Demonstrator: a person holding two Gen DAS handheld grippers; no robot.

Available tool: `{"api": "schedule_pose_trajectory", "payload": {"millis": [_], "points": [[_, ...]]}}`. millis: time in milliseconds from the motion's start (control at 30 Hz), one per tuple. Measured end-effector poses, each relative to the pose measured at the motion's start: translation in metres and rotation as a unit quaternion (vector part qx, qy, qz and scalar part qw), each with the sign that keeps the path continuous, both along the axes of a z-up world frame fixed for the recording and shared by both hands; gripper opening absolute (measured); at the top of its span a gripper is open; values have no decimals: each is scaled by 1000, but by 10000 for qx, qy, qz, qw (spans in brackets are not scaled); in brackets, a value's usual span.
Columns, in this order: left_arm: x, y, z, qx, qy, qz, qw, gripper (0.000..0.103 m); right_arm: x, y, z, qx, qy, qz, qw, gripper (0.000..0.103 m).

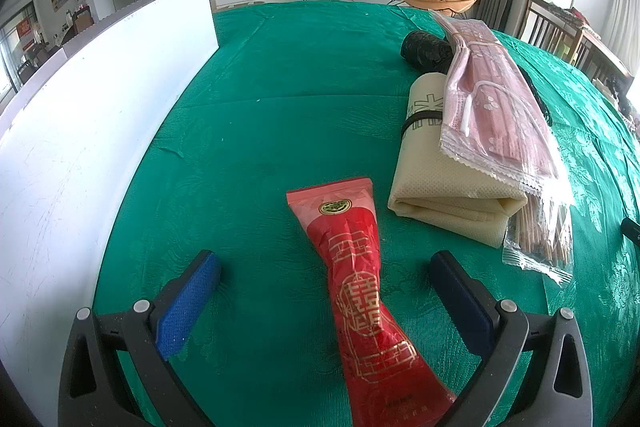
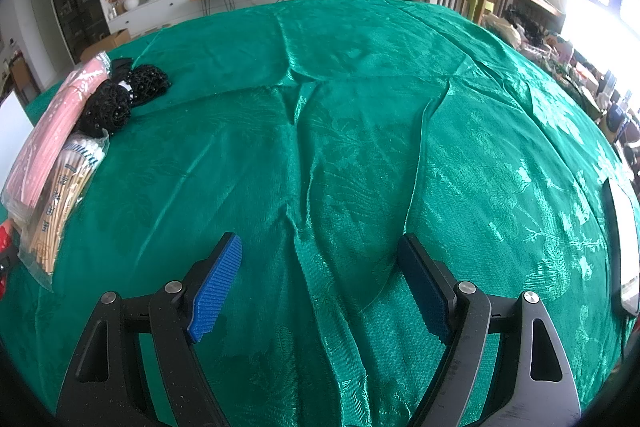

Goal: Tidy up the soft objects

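Left gripper (image 1: 326,291): we see its jaws spread wide, holding nothing; the red packet (image 1: 362,291) lies between the fingers, flat on the green tablecloth (image 1: 280,107), not yet pinched.
Right gripper (image 2: 320,283): jaws wide too, nothing in them, only bare cloth in front.
Pile: the cream folded cloth (image 1: 448,183) sits just right of the red packet, with the pink mask pack (image 1: 492,99) lying on top of it and the clear pack of sticks (image 1: 540,239) poking out at its near right side.
Black items: a black roll (image 1: 426,51) behind the cloth; from the right wrist view we see a black beaded net thing (image 2: 120,99) against the mask pack (what it is exactly, we cannot tell).
White board (image 1: 100,107): stands at the left edge of the table.
Progress: we judge it early or midway; several soft things are already gathered in one heap, the red packet is apart and unsorted.
Left to do: grip the red packet and put it with the rest (where the final spot is, we cannot tell).
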State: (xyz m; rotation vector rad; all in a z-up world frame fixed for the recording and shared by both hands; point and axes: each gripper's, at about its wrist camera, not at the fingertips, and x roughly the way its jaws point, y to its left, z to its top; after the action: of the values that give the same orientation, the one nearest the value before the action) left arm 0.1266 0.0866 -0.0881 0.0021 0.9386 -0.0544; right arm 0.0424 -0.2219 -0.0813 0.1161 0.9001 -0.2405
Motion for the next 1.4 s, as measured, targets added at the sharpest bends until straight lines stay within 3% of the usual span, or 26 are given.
{"api": "schedule_pose_trajectory", "payload": {"millis": [233,300,367,467,600,700,733,833,900,967,1100,1133,1200,1233,1400], "points": [[0,0,0,1,0,-1,10000,103,0,3,2,36,101,-162,9998,85],[0,0,0,1,1,-1,10000,103,-8,21,15,785,-320,273,9960,85],[0,0,0,1,0,-2,10000,103,-8,52,24,1113,-497,838,9890,85],[0,0,0,0,1,-2,10000,103,14,109,24,1328,-119,1664,9770,84],[1,0,0,1,0,-2,10000,103,48,153,11,1450,285,1872,9712,84],[1,0,0,1,0,-3,10000,103,61,172,7,921,457,1927,9759,81],[0,0,1,1,0,-4,10000,103,60,173,6,860,522,2011,9744,78],[1,1,0,2,1,-4,10000,103,47,164,9,684,504,2156,9728,35],[1,1,0,1,1,-4,10000,103,38,148,13,690,573,2050,9747,26],[0,1,0,1,1,-4,10000,103,23,129,16,496,605,1961,9775,23],[1,1,0,2,1,-5,10000,103,-15,83,22,64,551,1756,9829,24],[1,1,0,3,1,-6,10000,103,-20,72,22,-48,493,1702,9842,30],[0,1,0,3,1,-6,10000,103,-35,58,25,-207,297,1602,9864,65],[1,1,0,3,1,-7,10000,103,-39,56,25,-170,259,1556,9873,77],[1,1,0,3,1,-7,10000,103,-32,51,29,12,4,1046,9945,76]]}}
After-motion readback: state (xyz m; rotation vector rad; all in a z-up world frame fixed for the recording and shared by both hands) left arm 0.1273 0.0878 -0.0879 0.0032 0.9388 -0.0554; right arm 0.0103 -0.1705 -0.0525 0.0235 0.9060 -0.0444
